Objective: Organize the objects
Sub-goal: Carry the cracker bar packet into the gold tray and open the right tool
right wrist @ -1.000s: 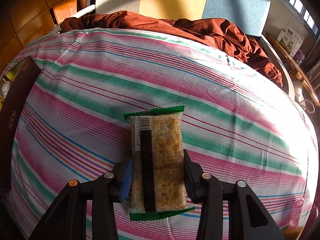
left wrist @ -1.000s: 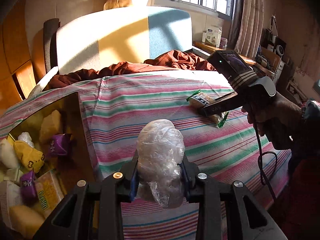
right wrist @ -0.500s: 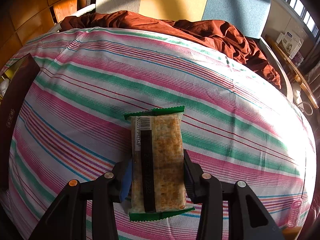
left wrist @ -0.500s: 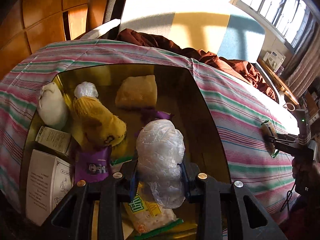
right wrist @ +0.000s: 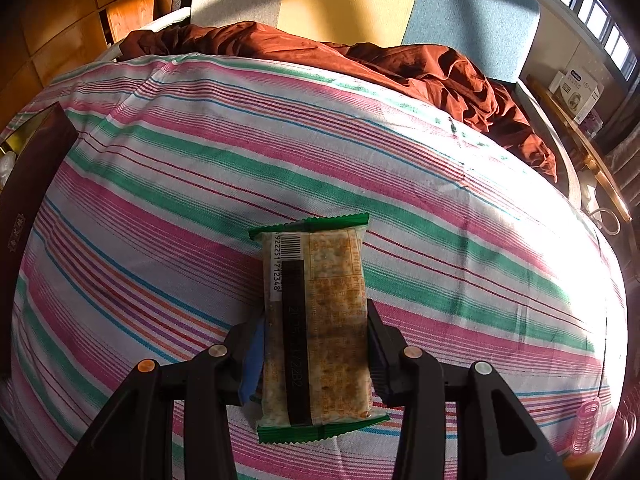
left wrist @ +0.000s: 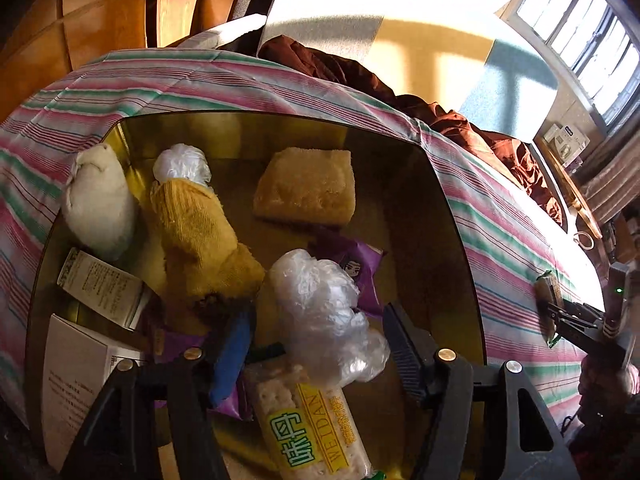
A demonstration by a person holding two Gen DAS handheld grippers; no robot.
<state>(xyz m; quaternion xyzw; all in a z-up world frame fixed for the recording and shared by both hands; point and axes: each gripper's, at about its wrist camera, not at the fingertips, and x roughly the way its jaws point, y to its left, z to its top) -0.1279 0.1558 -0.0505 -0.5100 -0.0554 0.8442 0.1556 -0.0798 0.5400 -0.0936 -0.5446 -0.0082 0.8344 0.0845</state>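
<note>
- Left wrist view: our left claw (left wrist: pixel 316 344) hangs over the gold-lined box (left wrist: pixel 440 240), jaws spread wide. The crumpled plastic bag (left wrist: pixel 324 316) sits between them, clear of both pads as far as we can tell, so we judge it released, resting on the pile.
- Beyond and left of that claw, inside the box: yellow sock (left wrist: pixel 200 240), white cloth bundle (left wrist: pixel 100 204), sponge-like block (left wrist: pixel 306 188), purple wrapper (left wrist: pixel 352 268), paper cartons (left wrist: pixel 100 288). A cracker packet (left wrist: pixel 316 428) lies just below the claw.
- Right wrist view: our right claw (right wrist: pixel 314 356) is closed on the green-edged cracker pack (right wrist: pixel 316 320), gripped by its long sides, above the striped bedsheet (right wrist: pixel 400 160).
- The box wall (right wrist: pixel 24 208) shows only far to the left of this claw, well apart.
- Progress, our judgement: most items boxed. Remaining: carry the held pack leftward to the box and drop it in. We see no other loose items on the bed.
</note>
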